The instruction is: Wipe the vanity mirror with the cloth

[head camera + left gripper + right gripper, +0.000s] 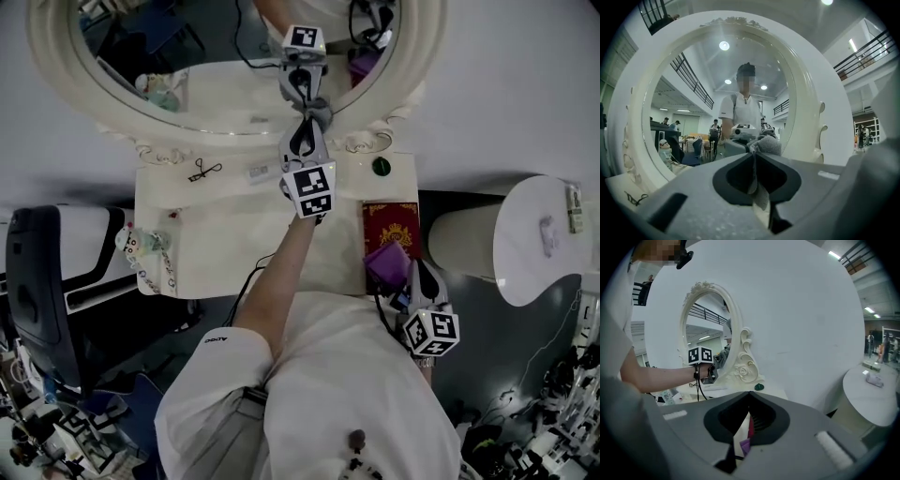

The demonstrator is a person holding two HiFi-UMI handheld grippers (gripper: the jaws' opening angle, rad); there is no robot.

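Note:
The oval vanity mirror (234, 66) in its cream carved frame (384, 117) stands at the back of the dressing table. My left gripper (307, 122) is shut on a grey cloth (320, 111), and the cloth is pressed to the lower right of the glass. In the left gripper view the cloth (766, 143) bunches past the closed jaws in front of the mirror (717, 93). My right gripper (418, 271) hangs shut and holds nothing, low at the table's right front near my body. The right gripper view shows the mirror (705, 324) from the side.
On the cream table top (216, 244) lie a black eyelash curler (202, 170), a green knob (380, 167), a red book (391, 223) and a purple item (386, 262). A round white side table (539, 239) stands right, a black chair (37, 291) left.

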